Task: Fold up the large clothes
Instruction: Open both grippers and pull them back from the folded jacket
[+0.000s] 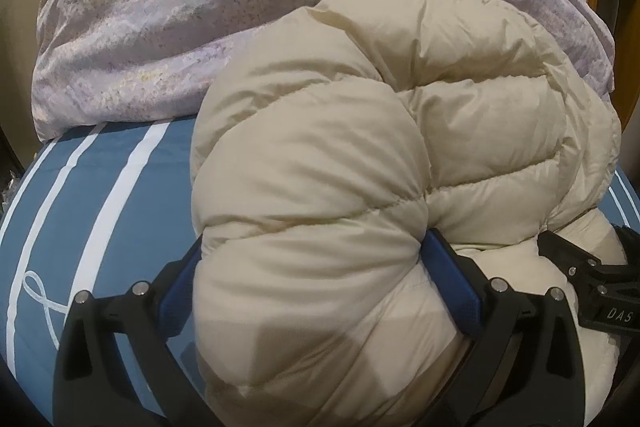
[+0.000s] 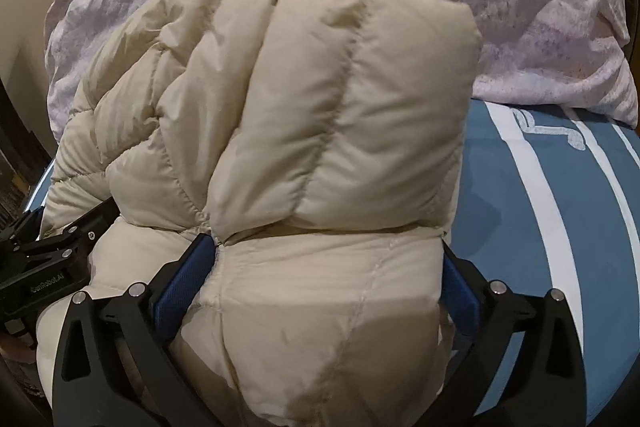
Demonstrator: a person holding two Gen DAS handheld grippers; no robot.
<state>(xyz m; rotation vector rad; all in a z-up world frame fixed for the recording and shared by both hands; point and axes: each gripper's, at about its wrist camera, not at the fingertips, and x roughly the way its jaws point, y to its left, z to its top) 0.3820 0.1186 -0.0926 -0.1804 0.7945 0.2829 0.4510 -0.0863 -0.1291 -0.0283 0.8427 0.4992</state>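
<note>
Lying on the striped bed (image 1: 100,187) in front of the lilac quilt (image 1: 180,7), the jacket (image 1: 320,147) is puffy and soft, probably light, and its smooth shell looks slippery, so you can expect it to spring back and slide. Your left gripper (image 1: 312,283) and right gripper (image 2: 324,267) each stand wide around a thick roll of it, pads touching. Take hold at the quilted seams, where it is thinner.

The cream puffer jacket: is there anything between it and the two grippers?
Nothing visible stands between. The puffer jacket already bulges between the blue pads of the left gripper and of the right gripper. The lilac duvet lies behind it, on the blue striped sheet.
</note>
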